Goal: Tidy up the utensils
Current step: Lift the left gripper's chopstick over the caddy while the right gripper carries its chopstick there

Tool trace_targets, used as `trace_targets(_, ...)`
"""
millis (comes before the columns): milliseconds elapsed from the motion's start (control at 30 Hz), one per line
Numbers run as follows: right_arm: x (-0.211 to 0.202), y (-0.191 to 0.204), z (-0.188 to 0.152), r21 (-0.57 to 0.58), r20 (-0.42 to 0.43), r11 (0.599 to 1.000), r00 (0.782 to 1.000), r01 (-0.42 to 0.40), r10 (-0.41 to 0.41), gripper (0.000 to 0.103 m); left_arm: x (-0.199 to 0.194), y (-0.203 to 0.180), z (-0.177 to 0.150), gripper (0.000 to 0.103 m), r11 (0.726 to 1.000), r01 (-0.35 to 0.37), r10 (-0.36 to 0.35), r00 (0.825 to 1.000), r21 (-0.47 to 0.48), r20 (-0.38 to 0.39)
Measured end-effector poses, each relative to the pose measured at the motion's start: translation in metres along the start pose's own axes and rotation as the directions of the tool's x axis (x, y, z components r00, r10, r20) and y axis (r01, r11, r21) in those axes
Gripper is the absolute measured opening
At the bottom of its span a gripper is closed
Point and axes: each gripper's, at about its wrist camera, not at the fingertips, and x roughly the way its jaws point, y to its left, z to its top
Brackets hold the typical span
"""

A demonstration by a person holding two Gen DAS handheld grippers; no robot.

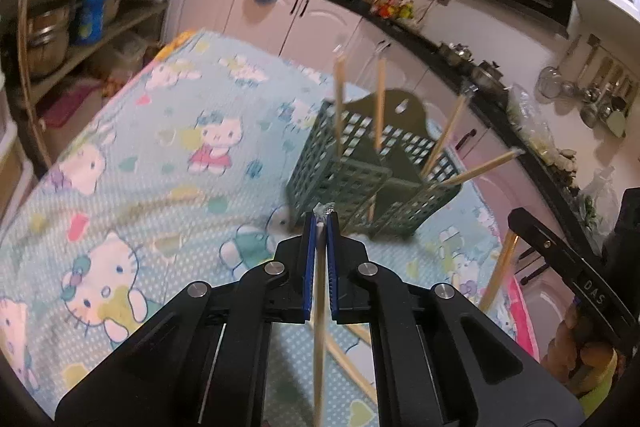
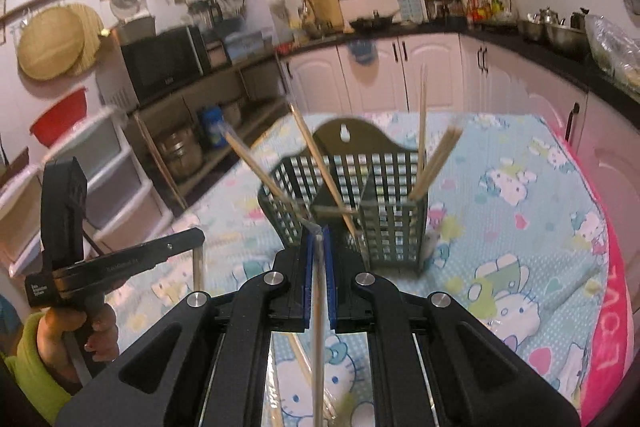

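My left gripper point(image 1: 320, 223) is shut on a pale wooden chopstick point(image 1: 319, 327) that hangs down between its blue pads. My right gripper point(image 2: 318, 231) is likewise shut on a chopstick point(image 2: 318, 315), held upright. Both hover above the table, just short of a dark green lattice utensil holder point(image 1: 360, 183) point(image 2: 384, 219) that stands on the cloth with several chopsticks point(image 1: 380, 103) point(image 2: 422, 115) leaning in its compartments. At the right edge of the left wrist view is the right gripper point(image 1: 516, 221) with its chopstick point(image 1: 498, 275). The right wrist view has the left gripper point(image 2: 196, 237) at its left.
The table wears a light blue cartoon-cat cloth point(image 1: 160, 155) point(image 2: 520, 211) with a pink border point(image 2: 612, 307). More chopsticks point(image 1: 348, 359) lie on it below the grippers. White cabinets point(image 2: 432, 75) and a cluttered dark counter ring the table; a shelf with pots point(image 1: 48, 35) stands at the left.
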Motion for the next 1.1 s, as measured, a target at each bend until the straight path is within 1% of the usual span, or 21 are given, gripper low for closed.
trace_targets(400,-0.028,-0.002,0.013,0.018,0.101,1.000,0.995,0.004,-0.006,0.006,-0.026,-0.032,0.029,0.001,0.996,0.050,-0.056,0.995,0.076,0.081)
trace_targets(667,-0.043,-0.004,0.025,0.020,0.153,1.000,0.988,0.010,-0.013,0.006,-0.029,-0.052,0.047,0.001,0.991,0.077,-0.090,0.989,0.113,0.116)
trace_targets(1100,-0.056,-0.013,0.048,0.020,0.225,0.998,0.973,0.057,-0.060,0.006,-0.025,-0.078,0.069,0.001,0.981,0.111,-0.136,0.979,0.161,0.150)
